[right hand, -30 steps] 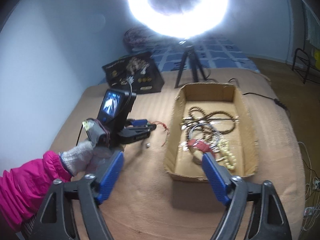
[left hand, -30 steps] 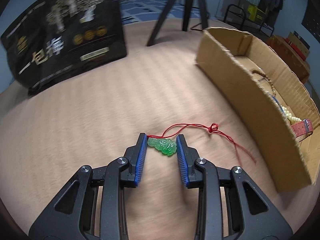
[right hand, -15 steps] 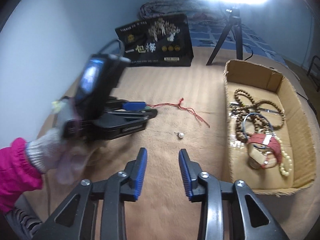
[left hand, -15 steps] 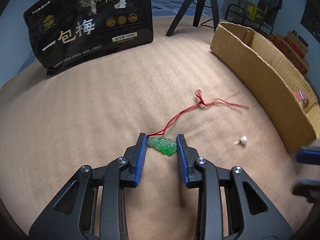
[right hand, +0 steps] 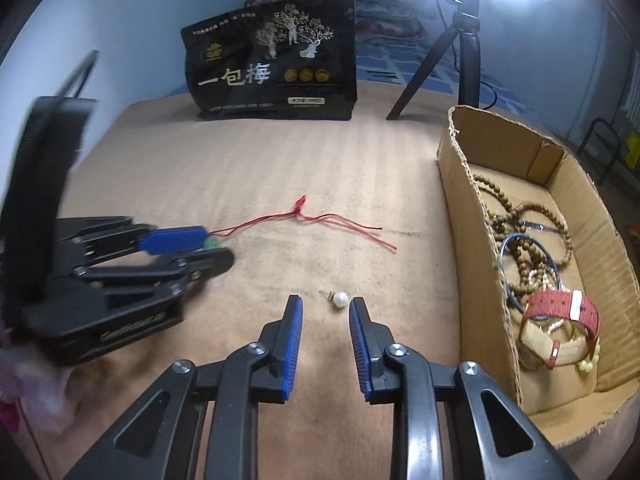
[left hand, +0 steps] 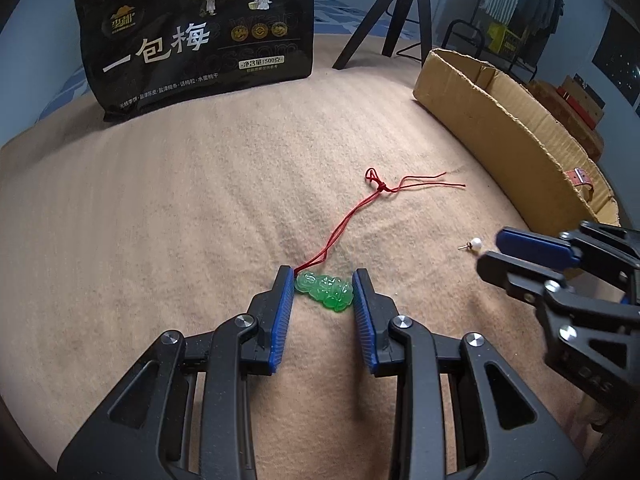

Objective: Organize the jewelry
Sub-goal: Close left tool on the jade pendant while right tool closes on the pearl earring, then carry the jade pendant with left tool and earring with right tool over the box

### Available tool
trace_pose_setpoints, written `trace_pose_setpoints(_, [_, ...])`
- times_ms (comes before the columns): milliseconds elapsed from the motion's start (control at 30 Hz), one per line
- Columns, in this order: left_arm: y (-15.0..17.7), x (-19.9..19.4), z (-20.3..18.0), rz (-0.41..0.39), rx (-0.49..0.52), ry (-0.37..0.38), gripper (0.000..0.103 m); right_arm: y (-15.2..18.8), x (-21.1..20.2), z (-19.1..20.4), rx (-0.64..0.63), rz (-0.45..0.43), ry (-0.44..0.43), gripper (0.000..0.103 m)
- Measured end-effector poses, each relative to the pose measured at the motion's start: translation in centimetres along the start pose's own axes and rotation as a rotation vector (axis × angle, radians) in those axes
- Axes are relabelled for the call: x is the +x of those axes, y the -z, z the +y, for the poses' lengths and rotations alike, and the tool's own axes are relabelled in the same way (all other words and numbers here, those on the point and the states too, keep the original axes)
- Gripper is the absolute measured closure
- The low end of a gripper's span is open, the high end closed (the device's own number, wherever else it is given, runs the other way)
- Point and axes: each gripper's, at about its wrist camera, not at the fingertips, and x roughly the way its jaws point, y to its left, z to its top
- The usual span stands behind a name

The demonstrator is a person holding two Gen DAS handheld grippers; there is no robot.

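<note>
A green jade pendant [left hand: 325,291] on a red cord [left hand: 374,194] lies on the tan blanket. My left gripper [left hand: 324,286] is shut on the pendant, with a blue pad on each side of it. A white pearl earring [right hand: 339,299] lies on the blanket just ahead of my right gripper [right hand: 326,308], which is open and empty. The earring also shows in the left wrist view [left hand: 475,244], beside my right gripper [left hand: 496,254]. A cardboard box [right hand: 472,216] to the right holds bead bracelets [right hand: 528,240] and a red watch [right hand: 564,312].
A black snack bag [right hand: 276,68] stands at the back of the blanket. A black tripod [right hand: 460,52] stands behind the box. A gloved hand with a pink sleeve [right hand: 16,392] holds the left gripper [right hand: 192,248] at the left edge.
My right gripper has come down from high above to just behind the pearl earring, its jaws narrower. My left gripper has swung left with the pendant held, drawing the red cord straighter.
</note>
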Motion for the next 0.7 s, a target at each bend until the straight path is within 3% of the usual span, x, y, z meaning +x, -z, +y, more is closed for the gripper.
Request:
trace_pose_setpoints(367, [0.4,-0.3,0.2,0.0,-0.002,0.005,0.073,0.2,1.5,0.3,-0.023,0.035,0.035,0.087])
trace_pose_setpoints(500, [0.4,-0.4,0.1,0.001,-0.002,0.002,0.073,0.2,1.7,0.1,-0.027,0.04,0.029,0.096])
trace_pose_setpoints(700, [0.4,-0.5,0.2,0.007,-0.012,-0.002,0.073,0.3,1.5,0.0,-0.032,0.034,0.02,0.096])
